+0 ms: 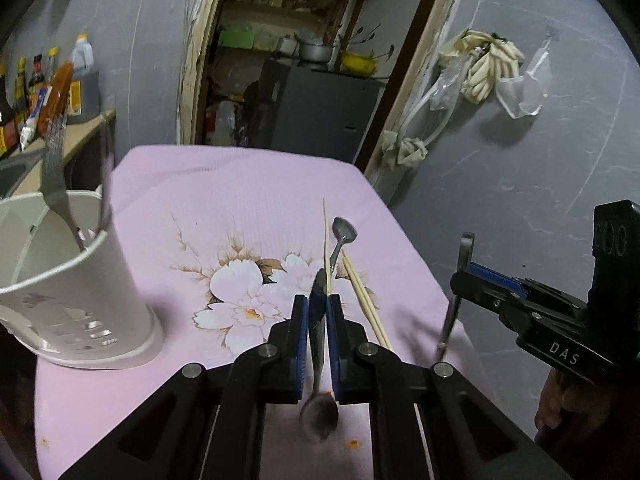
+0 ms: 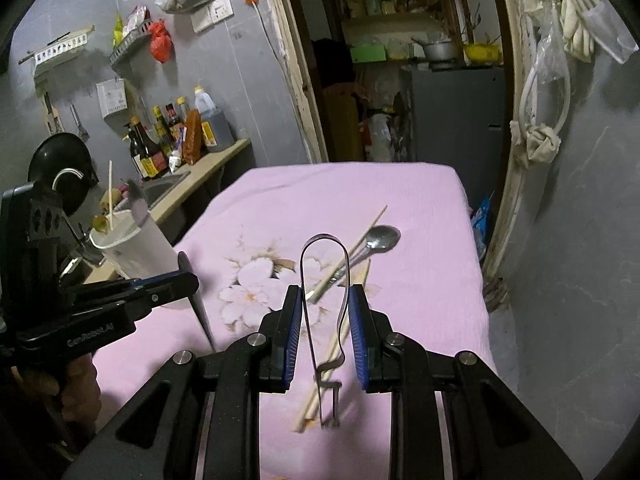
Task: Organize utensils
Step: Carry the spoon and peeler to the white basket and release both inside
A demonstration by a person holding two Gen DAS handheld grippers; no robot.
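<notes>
The left tongs (image 1: 318, 320) were clenched on the handle of a held spoon (image 1: 319, 412), bowl hanging toward the camera, so it could go handle-up or be tipped into the white holder (image 1: 92, 280) at the left of the desk (image 1: 180, 184); a pale stick rose from between the same pads, though whether it was gripped too I could not tell. The right tongs (image 2: 324, 320) were grasping a U-shaped steel utensil (image 2: 320, 248) across its two springy arms, bend pointing away, probably squeezed so that it would not slip. Both loads hung clear of the pink cloth, which suggests a carry to the holder, where other utensils stood already; a loose spoon (image 2: 382, 238) and chopsticks (image 1: 366, 304) lay crossed on the cloth, not yet sorted.
</notes>
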